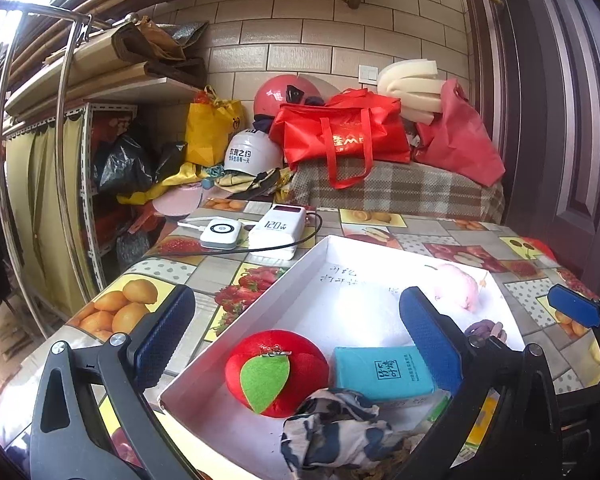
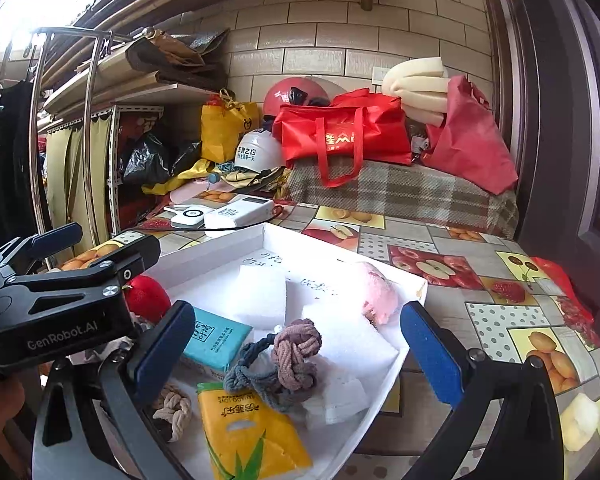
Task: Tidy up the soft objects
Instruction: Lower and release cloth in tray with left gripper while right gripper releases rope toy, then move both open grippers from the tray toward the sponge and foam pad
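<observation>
1. Left gripper (image 1: 298,330): jaws spread wide, nothing held; blue pads stand apart above the near end of the white tray (image 1: 296,268), its left finger over the tablecloth outside the tray rim.
2. Right gripper (image 2: 298,346): jaws likewise spread and empty, poised over the tray's near end; its right finger lies outside the tray's right edge.
3. Patterned cloth (image 1: 332,432): crumpled, nearest the left gripper, low between its fingers.
4. Red plush apple (image 1: 276,372): green felt leaf on top, just beyond the cloth, between the left fingers, touching the cloth.
5. Teal tissue pack (image 1: 380,372): right of the apple, against the left gripper's right finger.
6. Yellow tissue pack (image 2: 248,432): nearest the right gripper, low between its fingers.
7. Beige knotted rope (image 2: 174,410): beside the right gripper's left finger.
8. Grey and mauve knotted hair ties (image 2: 280,364): heaped together, centred between the right fingers, just beyond the yellow pack.
9. White foam pieces (image 2: 260,292): farther in, mid-tray.
10. Pink plush (image 2: 376,292): at the tray's far right side.
11. White power bank (image 1: 276,232): beyond the tray on the fruit-print tablecloth (image 1: 140,292).
</observation>
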